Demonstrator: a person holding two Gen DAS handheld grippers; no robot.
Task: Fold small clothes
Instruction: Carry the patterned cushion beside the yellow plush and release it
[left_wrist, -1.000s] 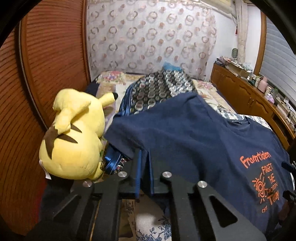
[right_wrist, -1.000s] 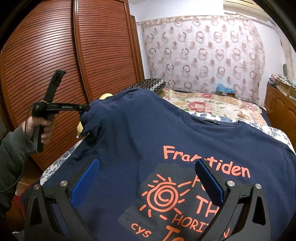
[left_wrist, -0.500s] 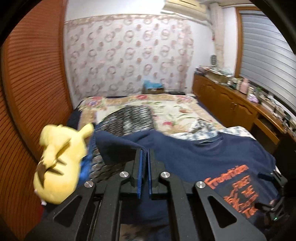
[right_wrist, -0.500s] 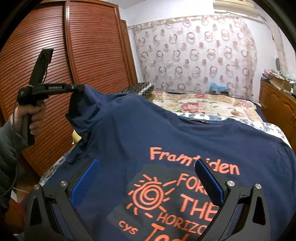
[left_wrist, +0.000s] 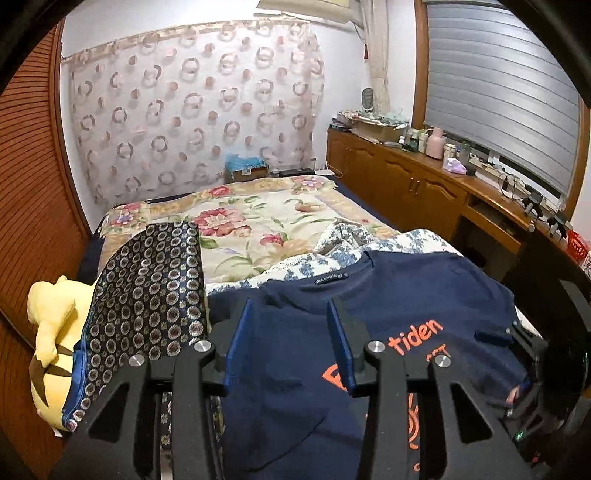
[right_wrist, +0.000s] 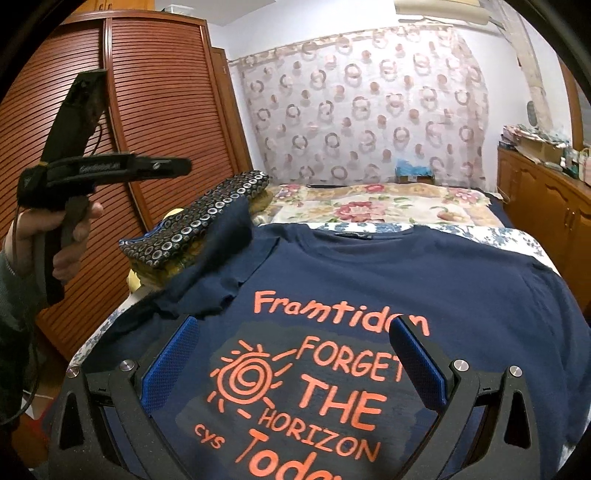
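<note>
Navy cotton T-shirt (right_wrist: 388, 266) lying print-up on the bed (right_wrist: 376, 206), collar toward the far end. Its left sleeve (right_wrist: 229, 240) is folded inward over the shoulder, rumpled, partly draped against a ring-patterned cushion (right_wrist: 207, 218) beside a yellow plush toy (left_wrist: 51, 332). Left gripper (left_wrist: 291, 339): jaws have just been opening, pads apart, no cloth pinched between them; in the right wrist view it is held clear above the sleeve in the person's hand (right_wrist: 62, 236). Right gripper (right_wrist: 291, 362): jaws wide, empty, poised over the orange lettering.

Step in hand, as judged: release of the left sleeve fold. For a clean result, the sleeve wants flattening so its edge runs straight down the body rather than bunching at the cushion; the cushion crowds that side, so a slight tug of the shirt away from it may help. The right gripper can pin the chest while the left smooths. The right sleeve appears not yet folded.
</note>
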